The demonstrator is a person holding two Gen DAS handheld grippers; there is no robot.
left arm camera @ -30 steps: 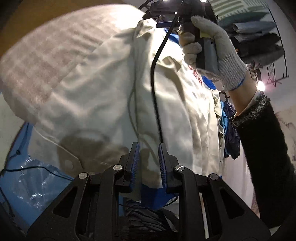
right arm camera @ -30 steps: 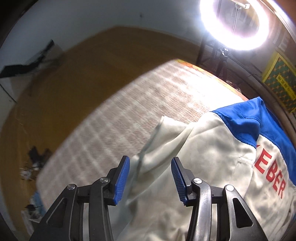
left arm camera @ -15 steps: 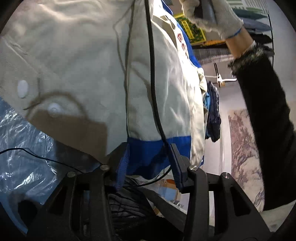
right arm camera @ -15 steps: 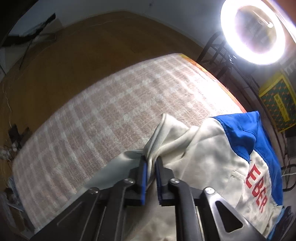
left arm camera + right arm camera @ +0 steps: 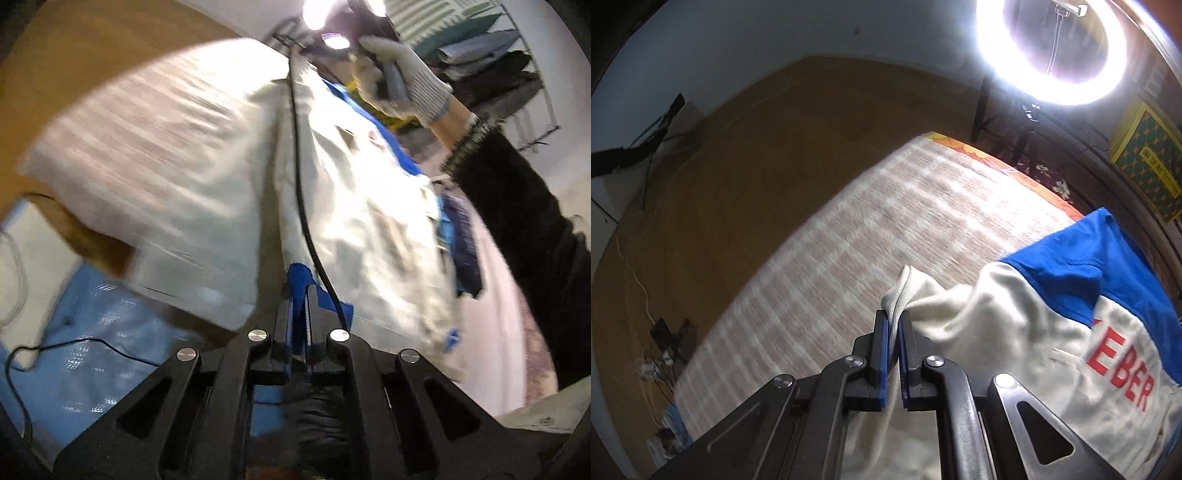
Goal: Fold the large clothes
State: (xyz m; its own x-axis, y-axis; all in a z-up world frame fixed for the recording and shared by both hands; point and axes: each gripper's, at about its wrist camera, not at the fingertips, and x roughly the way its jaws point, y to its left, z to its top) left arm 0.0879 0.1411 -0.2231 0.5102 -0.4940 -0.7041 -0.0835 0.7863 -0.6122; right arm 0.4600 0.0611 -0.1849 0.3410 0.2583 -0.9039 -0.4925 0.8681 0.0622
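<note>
Left wrist view shows the left gripper (image 5: 300,295) with its jaws pressed together on the blue hem of a cream and blue jacket (image 5: 369,206). That jacket hangs stretched from this grip up toward a gloved hand (image 5: 400,83) holding the other tool, with a black cable (image 5: 301,192) running down across the cloth. Much of this frame is blurred, so the surface behind the jacket looks like a checked mat (image 5: 140,140), though I cannot be sure here.

From the right wrist camera, the right gripper (image 5: 894,332) pinches a ribbed cream edge of the jacket (image 5: 1015,332), its jaws nearly closed on the fabric. Red letters (image 5: 1119,373) reading "EBER" show below a blue panel. Behind lies the checked mat (image 5: 886,229) on a brown floor (image 5: 738,147), and a ring light (image 5: 1052,48) glares above.
</note>
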